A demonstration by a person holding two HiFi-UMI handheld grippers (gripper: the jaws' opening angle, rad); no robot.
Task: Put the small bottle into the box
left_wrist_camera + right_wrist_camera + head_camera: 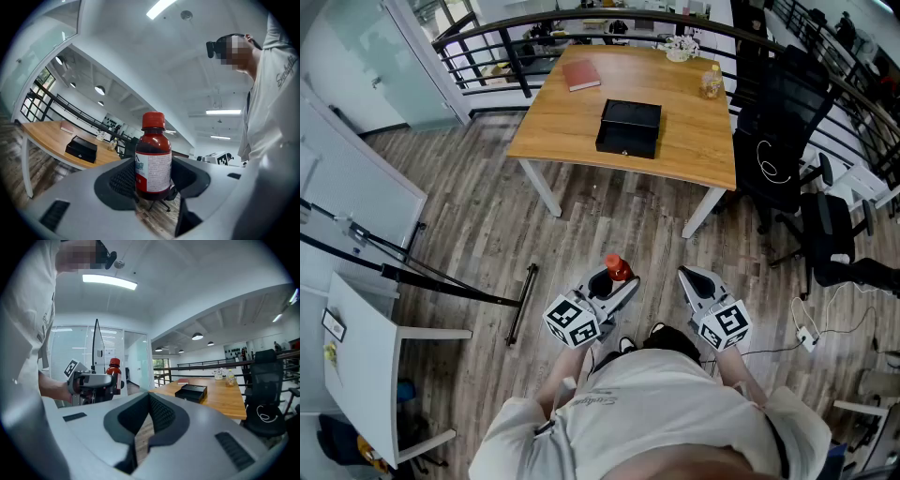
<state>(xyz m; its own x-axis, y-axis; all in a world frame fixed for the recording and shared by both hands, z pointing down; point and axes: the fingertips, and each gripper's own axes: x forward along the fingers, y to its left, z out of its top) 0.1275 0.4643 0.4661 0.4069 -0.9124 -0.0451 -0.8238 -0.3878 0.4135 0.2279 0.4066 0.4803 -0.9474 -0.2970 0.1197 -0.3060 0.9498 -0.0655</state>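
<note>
The small bottle (153,159), red-capped with a white label, stands upright between the jaws of the left gripper (614,286), which are clamped on its lower body. In the head view it is held over the wooden floor (487,234), close in front of the person. The right gripper (140,434) is at three o'clock from it, just beside, with its jaws together and nothing between them. The black box (629,127) sits lid closed on the wooden table (572,127), well apart at twelve o'clock. A red book (582,75) lies at eleven o'clock from the box, and a black chair (787,131) stands at three o'clock.
</note>
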